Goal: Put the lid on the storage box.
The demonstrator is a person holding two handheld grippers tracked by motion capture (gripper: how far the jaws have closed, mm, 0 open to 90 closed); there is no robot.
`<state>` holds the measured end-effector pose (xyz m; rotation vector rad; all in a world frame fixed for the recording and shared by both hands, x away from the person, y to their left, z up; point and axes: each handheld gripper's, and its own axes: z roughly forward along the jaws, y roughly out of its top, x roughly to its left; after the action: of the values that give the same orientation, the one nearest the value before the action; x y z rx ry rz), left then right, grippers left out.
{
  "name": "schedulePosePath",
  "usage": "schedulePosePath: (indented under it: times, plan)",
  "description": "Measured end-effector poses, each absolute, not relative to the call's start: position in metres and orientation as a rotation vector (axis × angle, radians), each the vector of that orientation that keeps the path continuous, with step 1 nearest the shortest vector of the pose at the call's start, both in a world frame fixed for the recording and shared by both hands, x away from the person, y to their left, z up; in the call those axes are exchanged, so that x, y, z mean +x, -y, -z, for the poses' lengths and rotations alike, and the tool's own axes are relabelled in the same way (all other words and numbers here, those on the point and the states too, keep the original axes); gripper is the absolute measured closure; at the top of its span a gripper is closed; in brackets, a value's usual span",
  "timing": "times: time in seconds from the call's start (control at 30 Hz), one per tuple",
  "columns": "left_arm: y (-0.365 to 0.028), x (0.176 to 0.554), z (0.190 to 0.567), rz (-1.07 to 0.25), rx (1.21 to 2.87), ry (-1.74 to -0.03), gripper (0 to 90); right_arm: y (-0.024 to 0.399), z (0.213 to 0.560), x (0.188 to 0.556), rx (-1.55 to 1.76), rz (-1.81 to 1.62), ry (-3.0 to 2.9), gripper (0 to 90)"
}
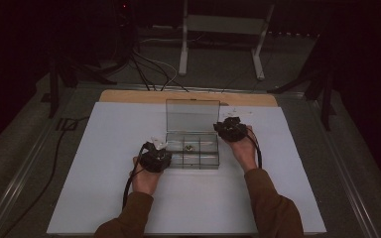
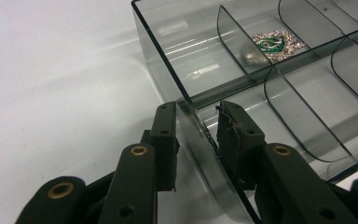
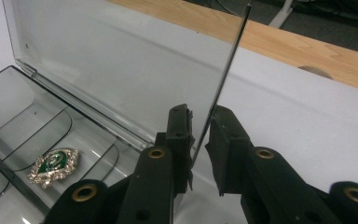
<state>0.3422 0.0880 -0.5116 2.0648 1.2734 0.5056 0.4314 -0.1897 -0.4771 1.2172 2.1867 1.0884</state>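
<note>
The clear compartment box (image 1: 192, 151) sits mid-table on my white board (image 1: 104, 198), lid (image 1: 192, 115) standing up, a green brooch (image 2: 274, 43) in a back cell. My left gripper (image 2: 196, 122) is clamped on the box's left wall, the right gripper (image 3: 201, 126) pinching the lid's right edge. Both hands low, forearms angled inward.

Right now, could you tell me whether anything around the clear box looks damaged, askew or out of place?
Nothing stands out. The clear box sits square on the white sheet, its lid upright, and the green brooch lies inside one compartment.
</note>
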Motion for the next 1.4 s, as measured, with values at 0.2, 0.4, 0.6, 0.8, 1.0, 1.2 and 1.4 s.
schedulePosePath:
  times: [0.2, 0.4, 0.6, 0.8, 1.0, 1.2, 1.4]
  plan:
    - [-0.088, 0.342, 0.512, -0.505, 2.066, -1.271, 70.9, 0.189, 0.475, 0.426, 1.159, -1.055, -2.193, 79.4]
    - [-0.089, 0.342, 0.512, -0.499, 2.065, -1.269, 70.7, 0.189, 0.474, 0.421, 1.12, -1.039, -2.196, 80.2]
    - [-0.091, 0.343, 0.512, -0.482, 2.05, -1.27, 70.2, 0.19, 0.473, 0.416, 1.111, -1.045, -2.2, 80.9]
    - [-0.093, 0.343, 0.51, -0.444, 2.023, -1.28, 65.0, 0.192, 0.473, 0.414, 1.107, -1.067, -2.202, 81.7]
    - [-0.098, 0.342, 0.503, -0.468, 1.952, -1.293, 59.3, 0.194, 0.473, 0.412, 1.103, -1.079, -2.207, 82.0]
    - [-0.102, 0.343, 0.482, -0.527, 1.89, -1.25, 64.2, 0.196, 0.473, 0.408, 1.087, -1.074, -2.213, 83.7]
    - [-0.1, 0.351, 0.452, -0.609, 1.841, -1.209, 71.6, 0.198, 0.473, 0.407, 1.091, -1.085, -2.208, 84.6]
